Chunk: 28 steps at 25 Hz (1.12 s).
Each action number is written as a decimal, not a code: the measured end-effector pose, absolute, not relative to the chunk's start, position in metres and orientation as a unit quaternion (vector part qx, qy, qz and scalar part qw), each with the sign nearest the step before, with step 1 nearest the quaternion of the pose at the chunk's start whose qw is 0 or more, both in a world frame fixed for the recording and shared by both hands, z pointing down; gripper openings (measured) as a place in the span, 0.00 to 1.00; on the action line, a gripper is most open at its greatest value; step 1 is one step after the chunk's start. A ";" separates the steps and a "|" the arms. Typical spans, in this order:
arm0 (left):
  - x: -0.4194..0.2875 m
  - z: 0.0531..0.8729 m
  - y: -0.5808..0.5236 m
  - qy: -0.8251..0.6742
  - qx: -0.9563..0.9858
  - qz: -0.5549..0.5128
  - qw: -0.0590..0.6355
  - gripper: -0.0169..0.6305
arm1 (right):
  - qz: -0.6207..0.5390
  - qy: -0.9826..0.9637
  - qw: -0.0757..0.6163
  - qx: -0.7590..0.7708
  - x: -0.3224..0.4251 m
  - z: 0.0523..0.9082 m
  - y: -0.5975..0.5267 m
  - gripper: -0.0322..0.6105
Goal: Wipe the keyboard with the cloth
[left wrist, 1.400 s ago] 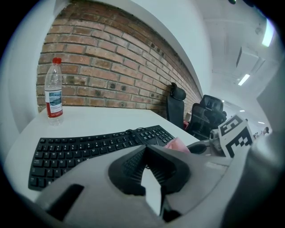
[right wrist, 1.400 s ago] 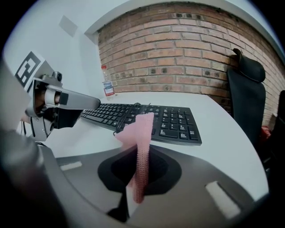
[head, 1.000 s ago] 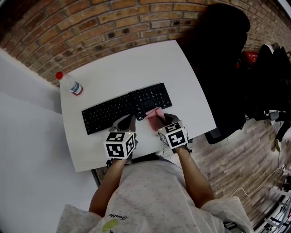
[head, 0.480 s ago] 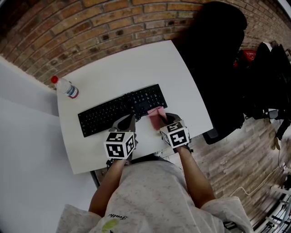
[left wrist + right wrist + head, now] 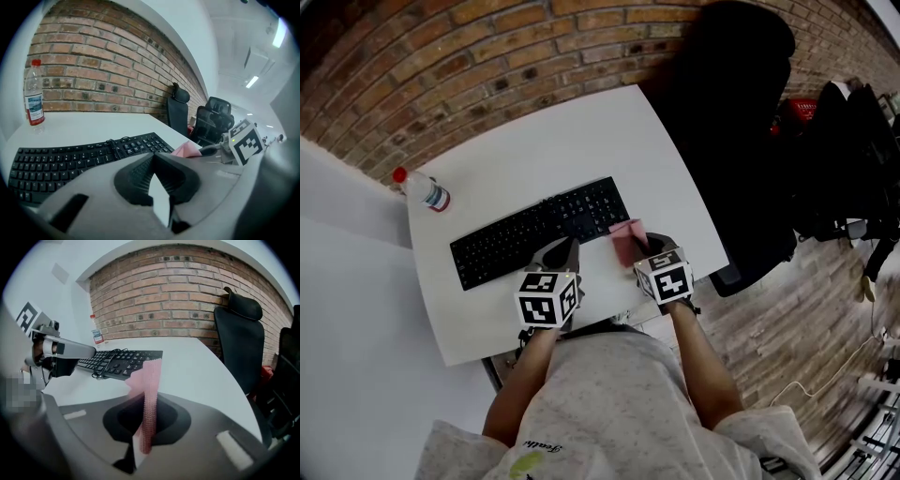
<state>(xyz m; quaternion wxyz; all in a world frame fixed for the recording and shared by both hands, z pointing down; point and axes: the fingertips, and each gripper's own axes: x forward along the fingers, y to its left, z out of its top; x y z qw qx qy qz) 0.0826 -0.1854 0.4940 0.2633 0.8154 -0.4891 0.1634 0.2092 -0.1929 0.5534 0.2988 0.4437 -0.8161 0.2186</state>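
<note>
Black flat keyboard (image 5: 539, 232) lying slantwise on the white rounded table (image 5: 544, 131). Right gripper (image 5: 146, 416): jaws clamped on a pink textured cloth (image 5: 149, 394), which stands upright from them above the table, just beside the keyboard's right end. Left gripper (image 5: 153, 161): jaws closed tip to tip, nothing between them, at the keyboard's near edge. Far left: clear plastic bottle with red cap (image 5: 422, 190). Far right: black office chair (image 5: 741, 112) against the brick wall (image 5: 441, 56).

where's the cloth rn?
Head view, centre-right: the pink cloth is pinched in the right gripper, just off the keyboard's right end, over the white table.
</note>
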 end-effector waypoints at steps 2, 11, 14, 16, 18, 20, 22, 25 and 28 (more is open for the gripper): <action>0.087 0.494 -0.186 -0.487 0.817 0.163 0.263 0.02 | 0.219 -0.813 0.299 0.449 0.217 0.553 -0.195 0.09; 0.096 0.497 -0.190 -0.480 0.821 0.163 0.263 0.02 | 0.218 -0.800 0.302 0.471 0.245 0.554 -0.203 0.09; 0.099 0.497 -0.192 -0.474 0.824 0.164 0.263 0.02 | 0.218 -0.796 0.303 0.477 0.250 0.553 -0.206 0.09; 0.102 0.497 -0.193 -0.470 0.826 0.164 0.262 0.02 | 0.217 -0.797 0.303 0.475 0.250 0.551 -0.205 0.09; 0.105 0.496 -0.194 -0.465 0.830 0.165 0.261 0.02 | 0.218 -0.802 0.301 0.468 0.249 0.548 -0.202 0.09; 0.107 0.495 -0.194 -0.460 0.833 0.167 0.260 0.02 | 0.220 -0.804 0.297 0.466 0.250 0.543 -0.200 0.09; 0.108 0.496 -0.194 -0.455 0.835 0.169 0.259 0.02 | 0.221 -0.802 0.291 0.473 0.254 0.539 -0.200 0.09; 0.109 0.496 -0.195 -0.451 0.837 0.170 0.258 0.02 | 0.226 -0.796 0.280 0.487 0.261 0.533 -0.202 0.09; 0.108 0.495 -0.197 -0.451 0.837 0.171 0.258 0.02 | 0.232 -0.789 0.272 0.499 0.266 0.531 -0.205 0.09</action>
